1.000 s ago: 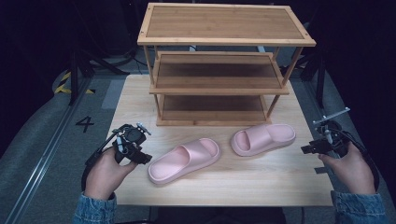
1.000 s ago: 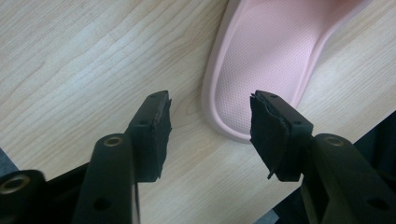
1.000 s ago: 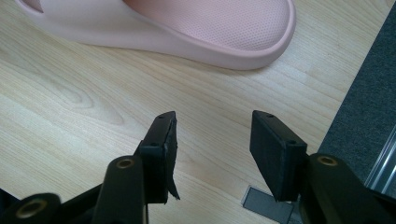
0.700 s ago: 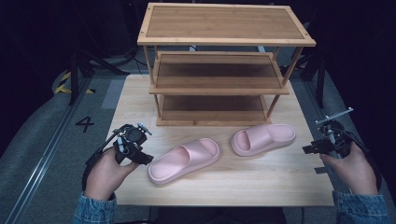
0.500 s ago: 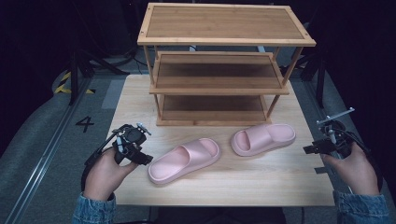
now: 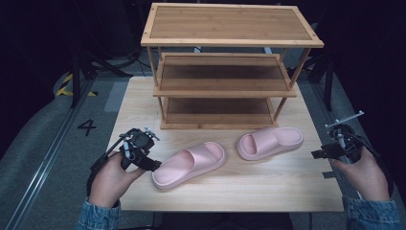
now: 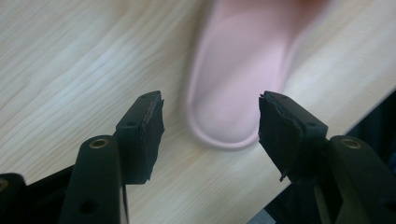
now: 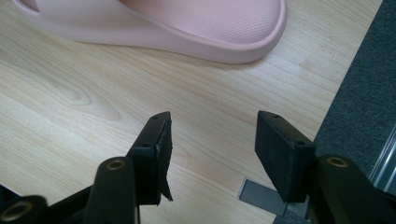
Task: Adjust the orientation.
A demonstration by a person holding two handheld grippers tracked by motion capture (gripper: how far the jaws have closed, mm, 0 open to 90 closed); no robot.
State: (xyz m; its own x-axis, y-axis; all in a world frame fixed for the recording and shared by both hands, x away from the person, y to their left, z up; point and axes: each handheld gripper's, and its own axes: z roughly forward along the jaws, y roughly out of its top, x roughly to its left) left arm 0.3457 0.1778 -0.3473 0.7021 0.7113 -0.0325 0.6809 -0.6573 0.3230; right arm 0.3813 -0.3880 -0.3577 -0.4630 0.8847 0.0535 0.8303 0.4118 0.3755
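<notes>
The left gripper [image 6: 152,165] hangs low over the near left part of the worktop [image 6: 268,184], held in the person's left hand [image 6: 111,178]. In the left gripper view [image 7: 211,122] its jaws are spread wide with nothing between the pads. Just ahead of them lies the heel end of the left slipper [image 7: 240,88], blurred, close to the jaws but not touched. In the high view this slipper [image 6: 190,164] lies directly to the gripper's right, angled away from it.

The right gripper [image 6: 317,154] is held at the near right edge of the worktop in the right hand [image 6: 360,171]. In the right gripper view [image 8: 212,135] its jaws also stand wide apart and empty over bare wood. Ahead of them, a little way off, lies the rounded end of the right slipper [image 8: 187,28]; in the high view that slipper [image 6: 270,142] sits to the gripper's left, apart from it.

Beyond both grippers and both slippers, at the far side of the pale wooden worktop, stands a three-tier wooden shoe rack [image 6: 225,67], its shelves bare. Grey floor [image 6: 33,163] surrounds the worktop, marked with a "4" [image 6: 87,127] beyond the left gripper; the room behind is dark.
</notes>
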